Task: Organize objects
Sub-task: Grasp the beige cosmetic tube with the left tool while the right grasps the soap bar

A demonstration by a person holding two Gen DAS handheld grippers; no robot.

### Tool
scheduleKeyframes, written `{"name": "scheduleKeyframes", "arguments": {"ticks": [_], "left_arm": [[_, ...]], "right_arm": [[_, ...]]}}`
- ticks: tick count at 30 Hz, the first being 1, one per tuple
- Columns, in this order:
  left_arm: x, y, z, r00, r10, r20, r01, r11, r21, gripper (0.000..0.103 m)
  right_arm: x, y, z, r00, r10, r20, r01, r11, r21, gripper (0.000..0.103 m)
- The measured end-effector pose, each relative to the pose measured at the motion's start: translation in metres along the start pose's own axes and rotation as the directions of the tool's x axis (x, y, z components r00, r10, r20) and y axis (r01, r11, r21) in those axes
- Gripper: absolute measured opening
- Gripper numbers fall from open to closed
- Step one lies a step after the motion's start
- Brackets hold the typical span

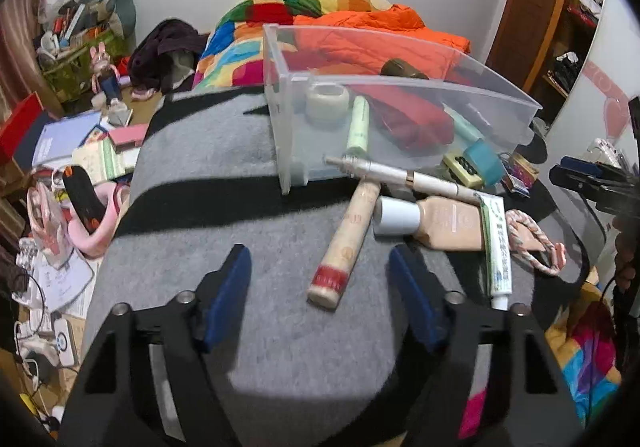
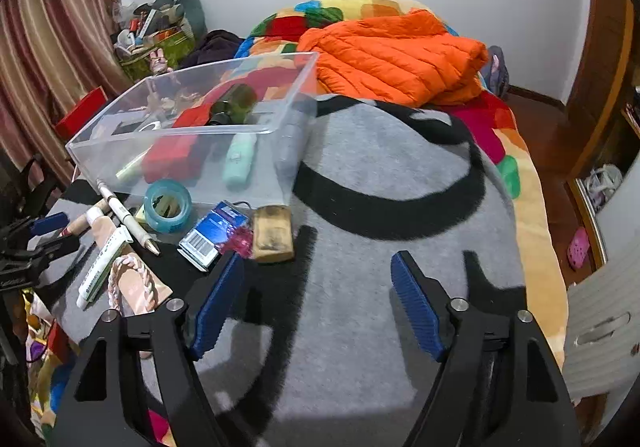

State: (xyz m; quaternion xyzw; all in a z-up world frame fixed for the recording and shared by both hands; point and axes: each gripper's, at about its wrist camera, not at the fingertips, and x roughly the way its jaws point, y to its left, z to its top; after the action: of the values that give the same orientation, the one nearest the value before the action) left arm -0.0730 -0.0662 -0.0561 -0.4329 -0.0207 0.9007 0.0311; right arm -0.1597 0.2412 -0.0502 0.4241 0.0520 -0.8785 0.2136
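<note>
A clear plastic bin (image 1: 400,87) (image 2: 168,135) stands on the grey blanket (image 1: 240,231) and holds a tape roll (image 1: 327,101), a pale green tube (image 1: 358,125), a red case (image 1: 412,119) and a mint bottle (image 2: 239,161). In front of it lie a beige tube with a red band (image 1: 344,247), a foundation bottle (image 1: 440,223), a white pen (image 1: 420,177) and a white-green tube (image 1: 496,243). My left gripper (image 1: 318,253) is open, the beige tube's near end lying between its blue pads untouched. My right gripper (image 2: 316,259) is open over bare blanket.
A teal tape roll (image 2: 168,207), a blue box (image 2: 212,233), a tan pouch (image 2: 274,233) and a pink braided rope (image 2: 132,279) lie left of the right gripper. An orange jacket (image 2: 396,63) sits behind. Cluttered floor (image 1: 72,175) drops off at the left.
</note>
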Motion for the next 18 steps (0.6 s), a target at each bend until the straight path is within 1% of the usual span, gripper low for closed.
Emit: {"name": "scheduleKeyframes", "arguments": {"ticks": [1, 2, 4, 5, 6, 7, 8, 9, 10, 11, 12, 15, 18], "left_arm": [[0.003, -0.001, 0.002, 1.000, 0.000, 0.001, 0.000, 1.000, 0.008, 0.056], [0.005, -0.003, 0.004, 1.000, 0.001, 0.001, -0.001, 1.000, 0.012, 0.053], [0.008, -0.004, 0.007, 1.000, 0.004, 0.011, -0.004, 1.000, 0.016, 0.041], [0.009, -0.005, 0.008, 1.000, 0.002, 0.014, -0.003, 1.000, 0.018, 0.038], [0.010, -0.006, 0.008, 1.000, 0.003, 0.019, -0.004, 1.000, 0.018, 0.033], [0.009, -0.007, 0.007, 1.000, 0.002, 0.022, -0.002, 1.000, 0.021, 0.031], [0.008, -0.008, 0.005, 1.000, 0.002, 0.026, -0.003, 1.000, 0.023, 0.029], [0.006, -0.008, 0.004, 1.000, 0.001, 0.028, -0.002, 1.000, 0.023, 0.024], [0.004, -0.008, 0.001, 1.000, -0.002, 0.028, 0.001, 1.000, 0.025, 0.019], [0.001, -0.008, -0.002, 1.000, -0.001, 0.028, 0.000, 1.000, 0.024, 0.017], [-0.001, -0.007, -0.005, 1.000, 0.001, 0.027, -0.002, 1.000, 0.021, 0.015], [-0.011, -0.007, -0.013, 1.000, -0.001, 0.025, 0.001, 1.000, 0.009, 0.014], [-0.021, -0.008, -0.023, 1.000, 0.014, 0.025, -0.014, 1.000, 0.014, 0.014]], "right_arm": [[0.002, 0.002, 0.002, 1.000, 0.001, -0.001, -0.001, 1.000, -0.008, 0.066], [0.005, 0.005, 0.004, 1.000, 0.005, -0.005, -0.005, 1.000, -0.019, 0.063], [0.014, 0.008, 0.007, 1.000, 0.000, -0.020, -0.001, 0.999, -0.039, 0.055], [0.019, 0.009, 0.008, 0.999, -0.007, -0.034, 0.005, 0.999, -0.044, 0.048], [0.024, 0.010, 0.009, 0.999, 0.005, -0.048, -0.007, 0.999, -0.047, 0.044], [0.026, 0.011, 0.009, 0.999, 0.025, -0.048, -0.027, 0.999, -0.042, 0.041], [0.027, 0.012, 0.009, 0.999, 0.021, -0.046, -0.023, 0.999, -0.045, 0.039], [0.029, 0.014, 0.008, 0.999, 0.007, -0.048, -0.010, 0.998, -0.059, 0.032], [0.030, 0.015, 0.007, 0.999, 0.016, -0.052, -0.019, 0.998, -0.064, 0.024], [0.031, 0.015, 0.005, 0.998, 0.033, -0.056, -0.036, 0.998, -0.058, 0.022], [0.029, 0.015, 0.004, 0.998, 0.028, -0.049, -0.031, 0.998, -0.055, 0.022], [0.026, 0.013, 0.000, 0.999, 0.029, -0.045, -0.031, 0.998, -0.045, 0.022], [0.017, 0.011, -0.008, 0.998, 0.044, -0.049, -0.045, 0.999, -0.029, 0.022]]}}
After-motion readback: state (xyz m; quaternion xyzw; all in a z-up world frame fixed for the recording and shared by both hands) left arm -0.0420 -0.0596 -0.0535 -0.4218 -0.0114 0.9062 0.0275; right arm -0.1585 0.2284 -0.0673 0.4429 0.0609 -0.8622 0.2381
